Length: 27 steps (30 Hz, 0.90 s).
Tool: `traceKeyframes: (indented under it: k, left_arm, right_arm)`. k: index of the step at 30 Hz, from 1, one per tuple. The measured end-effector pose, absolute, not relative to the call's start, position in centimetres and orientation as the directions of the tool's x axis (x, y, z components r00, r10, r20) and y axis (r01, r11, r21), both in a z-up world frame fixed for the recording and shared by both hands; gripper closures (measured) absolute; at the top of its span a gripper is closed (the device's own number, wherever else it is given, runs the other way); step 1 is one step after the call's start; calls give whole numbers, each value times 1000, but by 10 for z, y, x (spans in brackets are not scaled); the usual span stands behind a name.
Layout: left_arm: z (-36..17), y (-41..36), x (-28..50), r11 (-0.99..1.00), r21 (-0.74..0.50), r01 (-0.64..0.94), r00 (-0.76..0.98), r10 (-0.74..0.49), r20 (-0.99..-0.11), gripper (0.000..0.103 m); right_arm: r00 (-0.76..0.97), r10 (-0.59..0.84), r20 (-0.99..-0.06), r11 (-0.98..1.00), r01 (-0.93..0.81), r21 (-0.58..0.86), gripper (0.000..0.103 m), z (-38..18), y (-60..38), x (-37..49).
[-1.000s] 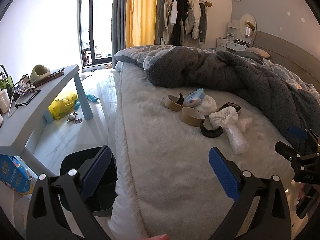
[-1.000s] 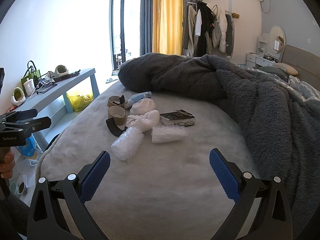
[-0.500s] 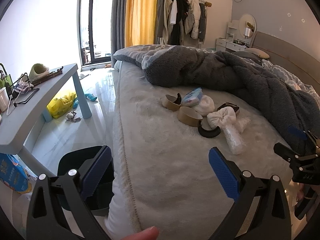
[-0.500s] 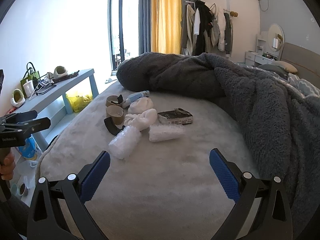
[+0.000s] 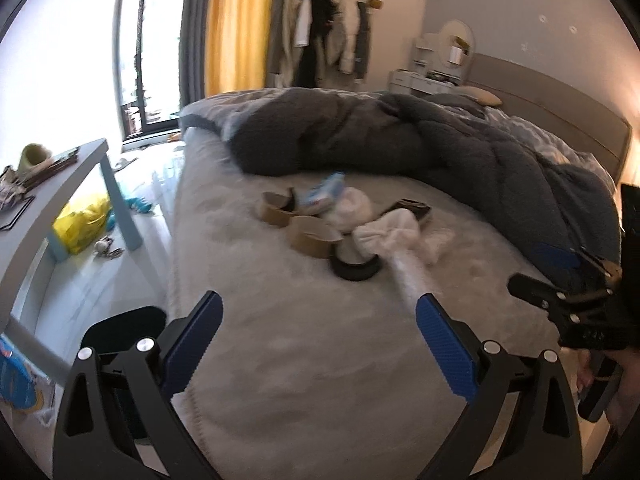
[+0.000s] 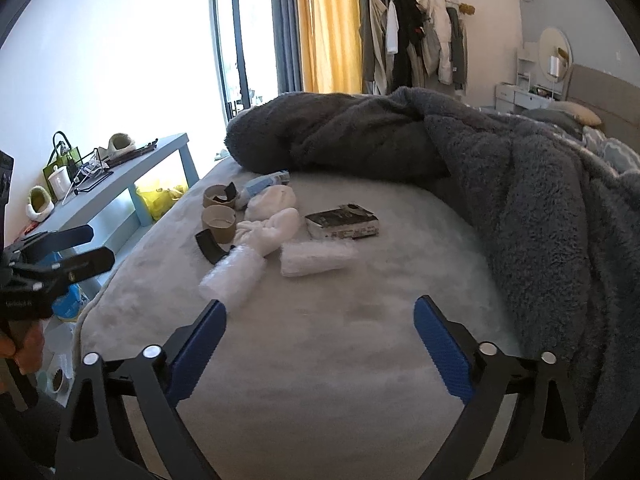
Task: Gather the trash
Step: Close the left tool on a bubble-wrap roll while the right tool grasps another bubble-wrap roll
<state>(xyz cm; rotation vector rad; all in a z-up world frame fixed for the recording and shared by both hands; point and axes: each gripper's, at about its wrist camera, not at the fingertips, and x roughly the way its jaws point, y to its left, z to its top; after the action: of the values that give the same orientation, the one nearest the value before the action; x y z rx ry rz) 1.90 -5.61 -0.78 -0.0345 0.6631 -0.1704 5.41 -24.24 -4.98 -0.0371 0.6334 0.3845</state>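
A black bin (image 5: 120, 326) is standing on the floor at the bed's near edge, directly beyond the left gripper's (image 5: 318, 334) left finger; its inside is showing only as dark, so its contents cannot be told. A yellow bag (image 5: 82, 220) is lying under the blue-grey side table (image 5: 56, 196), far out to the left of that tool, and its contents are likewise not readable. The left gripper is pointing forward and downward over the pale bed cover (image 5: 300, 360), with its blue pads spread wide and nothing between them. The right gripper (image 6: 320, 334) is angling forward and downward over the same cover; its jaws are closing, yet the pads are standing well apart with only bare cover between them. Each tool is appearing at the edge of the other's view, held by a hand. The trash is lying in a cluster on the cover ahead of both tools, short of the heaped grey blanket (image 6: 400, 136). Nearest the right gripper, just beyond its left finger, is the bubble-wrap roll (image 6: 234, 276), its long axis running diagonally from the near left towards the far right. Touching its far end is a knotted white cloth bundle (image 6: 272, 230), lying along the same diagonal. A flat white wrap piece (image 6: 316, 260) is lying crosswise ahead. Further out are a dark box (image 6: 342, 222), two cardboard tape cores (image 6: 218, 222), a black ring (image 6: 208, 246) and a blue-and-white packet (image 6: 262, 184).
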Motion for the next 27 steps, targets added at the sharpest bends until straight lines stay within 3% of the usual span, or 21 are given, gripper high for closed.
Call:
traceKeyframes:
  k: [2,6,10,17,27]
  left_arm:
    - [-10,-62,25,979,-116,165,761,-202,-617,6]
    - [-15,-80,42,969,-147,200,736,-248,-630,16]
    - [-20,-94,56,959,-179,219,716,-282,-638,19]
    - [-37,-119,78,957,-163,239,681,-285,-675,24]
    - [-56,-114,101,949,-211,232,620,-312,-720,44]
  right_arm:
    - [728,343,-594,927,-366,86,22,-52,-247,59]
    - [702,363,-613,916,-389,97,28,-57,-254,70]
    - [678,382,-628,906,-410,110,33,-61,-261,83]
    - [663,415,-623,889,-442,121,34,-53,-263,103]
    - [614,438,-657,870,-473,137,35,-60,-253,129]
